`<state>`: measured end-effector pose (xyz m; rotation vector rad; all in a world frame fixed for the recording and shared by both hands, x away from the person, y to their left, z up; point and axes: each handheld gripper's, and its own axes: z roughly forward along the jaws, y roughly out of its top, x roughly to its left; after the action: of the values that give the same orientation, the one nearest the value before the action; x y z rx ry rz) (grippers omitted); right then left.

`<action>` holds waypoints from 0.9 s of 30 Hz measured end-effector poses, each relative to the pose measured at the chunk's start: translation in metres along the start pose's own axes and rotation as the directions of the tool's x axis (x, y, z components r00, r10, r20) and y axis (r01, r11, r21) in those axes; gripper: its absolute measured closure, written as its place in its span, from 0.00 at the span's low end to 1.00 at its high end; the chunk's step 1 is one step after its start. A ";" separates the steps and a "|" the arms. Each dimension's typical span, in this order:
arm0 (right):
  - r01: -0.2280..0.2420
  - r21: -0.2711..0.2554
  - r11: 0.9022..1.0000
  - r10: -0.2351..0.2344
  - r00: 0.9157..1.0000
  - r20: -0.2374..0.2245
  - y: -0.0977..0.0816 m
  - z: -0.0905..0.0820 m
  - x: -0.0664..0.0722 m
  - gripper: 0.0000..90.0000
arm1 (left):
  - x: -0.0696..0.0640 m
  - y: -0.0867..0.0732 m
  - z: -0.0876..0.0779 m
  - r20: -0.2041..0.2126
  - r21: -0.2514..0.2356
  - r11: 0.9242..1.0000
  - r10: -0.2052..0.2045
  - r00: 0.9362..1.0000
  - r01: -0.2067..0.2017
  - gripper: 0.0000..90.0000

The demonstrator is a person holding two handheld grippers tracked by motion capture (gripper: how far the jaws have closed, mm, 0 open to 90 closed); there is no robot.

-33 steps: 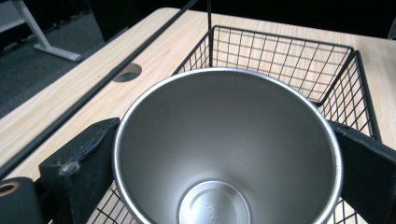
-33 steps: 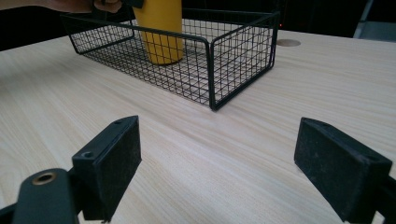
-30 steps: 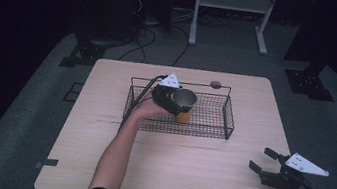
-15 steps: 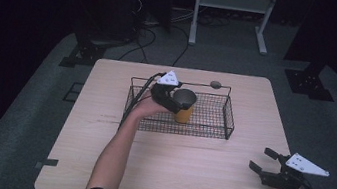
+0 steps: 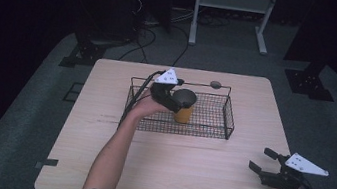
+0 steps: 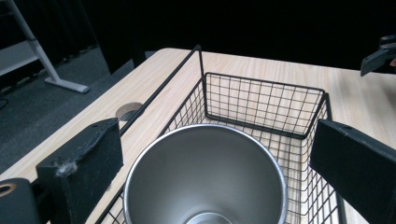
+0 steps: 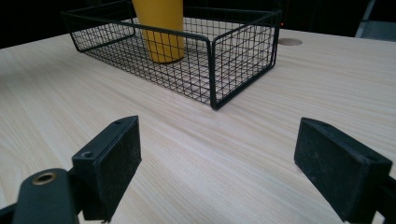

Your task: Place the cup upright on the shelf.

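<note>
On the table, both grippers gape (unlabelled): left gripper around cup, untouching.

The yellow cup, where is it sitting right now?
In the high view the yellow cup stands upright inside the wire basket, near its middle, with the left gripper at its rim and the jaws either side.

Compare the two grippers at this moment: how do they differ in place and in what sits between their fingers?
The left gripper is over the wire basket, its fingers either side of the yellow cup; the right gripper hovers over bare table, away from the basket, with nothing between its fingers. Both stand wide open.
</note>
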<state>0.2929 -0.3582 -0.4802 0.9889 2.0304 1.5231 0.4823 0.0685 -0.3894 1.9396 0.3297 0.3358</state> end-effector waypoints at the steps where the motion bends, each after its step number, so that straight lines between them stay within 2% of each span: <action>1: 0.000 0.000 1.000 0.000 1.000 0.003 0.000 0.000 0.000 0.15 | 0.000 0.000 -0.001 -0.004 0.000 1.000 0.000 1.000 0.000 0.02; 13: 0.003 0.003 1.000 -0.004 1.000 0.008 0.000 0.000 0.001 0.15 | -0.011 0.004 -0.019 -0.017 -0.066 0.998 -0.007 1.000 0.005 0.02; 21: 0.003 0.003 1.000 -0.003 1.000 0.010 0.000 0.000 0.001 0.15 | -0.016 0.006 -0.028 -0.024 -0.087 0.996 0.001 1.000 -0.003 0.02; 27: 0.002 0.003 1.000 -0.003 1.000 0.010 0.000 0.000 0.001 0.15 | -0.024 0.007 -0.033 -0.016 -0.104 0.995 0.008 1.000 -0.010 0.02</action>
<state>0.2922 -0.3574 -0.4801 0.9928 2.0274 1.5111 0.4479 0.0844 -0.3732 1.8374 0.3080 0.3673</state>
